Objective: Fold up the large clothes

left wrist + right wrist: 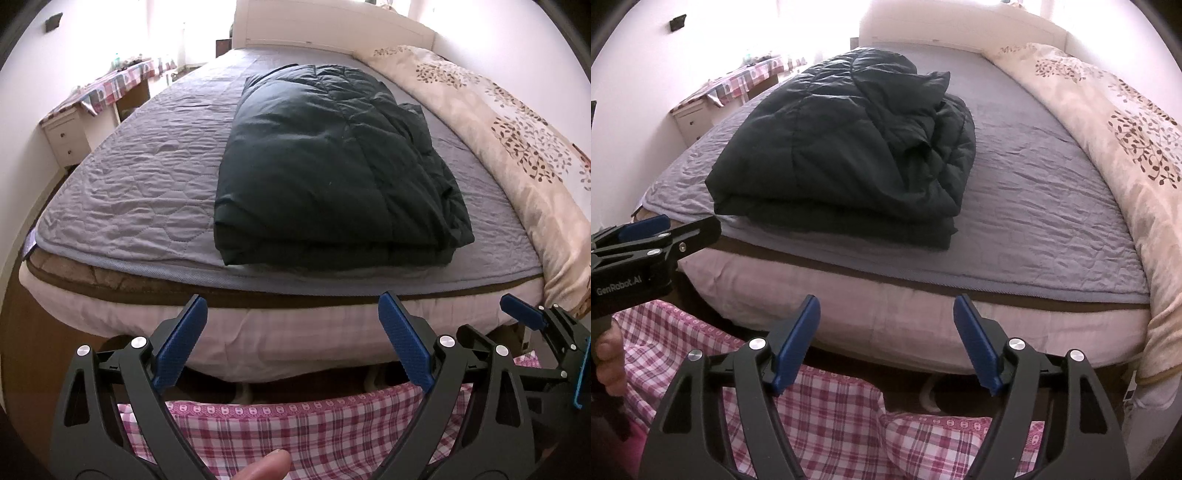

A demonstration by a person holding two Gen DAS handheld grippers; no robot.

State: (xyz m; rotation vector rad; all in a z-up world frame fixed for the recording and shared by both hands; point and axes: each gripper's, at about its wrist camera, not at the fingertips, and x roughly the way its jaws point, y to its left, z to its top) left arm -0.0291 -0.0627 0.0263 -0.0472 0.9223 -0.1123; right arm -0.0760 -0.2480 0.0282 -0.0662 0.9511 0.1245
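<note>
A dark green padded jacket lies folded in a thick rectangular stack on the grey quilted bed cover, near the foot edge. It also shows in the right wrist view, with a bunched sleeve on its right side. My left gripper is open and empty, held back from the bed's foot, below the jacket. My right gripper is open and empty, also off the bed. The right gripper shows at the right of the left wrist view, and the left gripper at the left of the right wrist view.
A beige floral duvet lies rolled along the bed's right side. A white desk with a checked cloth stands left of the bed. A white headboard is at the far end. Pink checked fabric hangs below the grippers.
</note>
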